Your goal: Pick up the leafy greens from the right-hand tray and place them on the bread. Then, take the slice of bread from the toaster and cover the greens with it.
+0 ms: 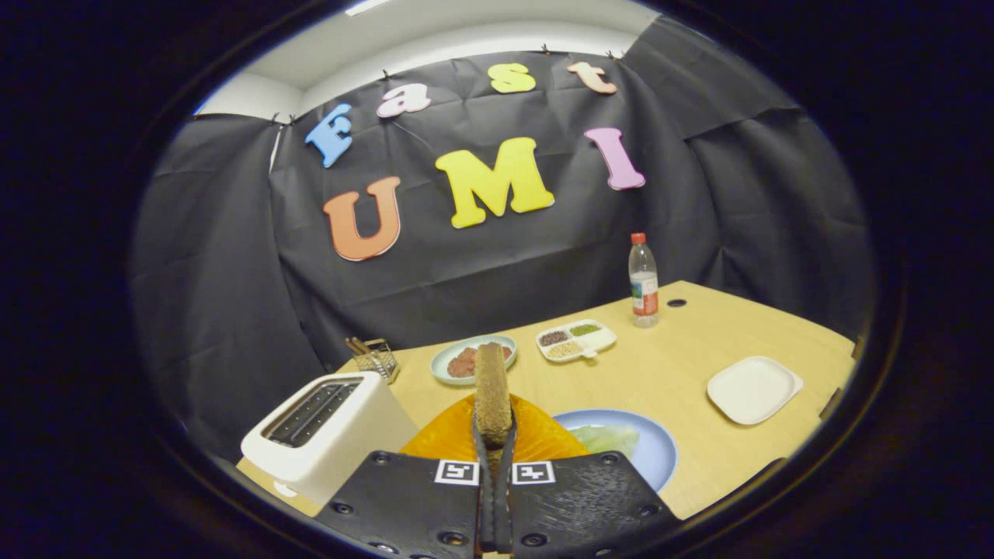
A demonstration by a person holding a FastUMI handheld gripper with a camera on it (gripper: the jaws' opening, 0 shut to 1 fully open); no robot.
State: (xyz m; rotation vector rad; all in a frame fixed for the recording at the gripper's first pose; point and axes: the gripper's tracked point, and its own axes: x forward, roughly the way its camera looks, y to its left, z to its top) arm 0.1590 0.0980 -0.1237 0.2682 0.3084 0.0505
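Observation:
My gripper [494, 435] is shut on a brown slice of bread [491, 388], held upright and edge-on between the fingers. The white toaster [326, 435] stands just left of the fingers, its two slots showing dark. Below and right of the fingers a blue plate [656, 450] carries pale leafy greens [609, 439]; any bread under the greens is hidden. An orange ridged dish [536, 439] lies directly under the held slice. The white tray [753, 388] to the right sits bare.
Beyond the fingers on the wooden table [675, 349] are a pale green plate with reddish food [474, 359], a white divided dish of seeds [576, 340], a plastic bottle with a red cap [643, 281], and a small wire rack [374, 357] behind the toaster.

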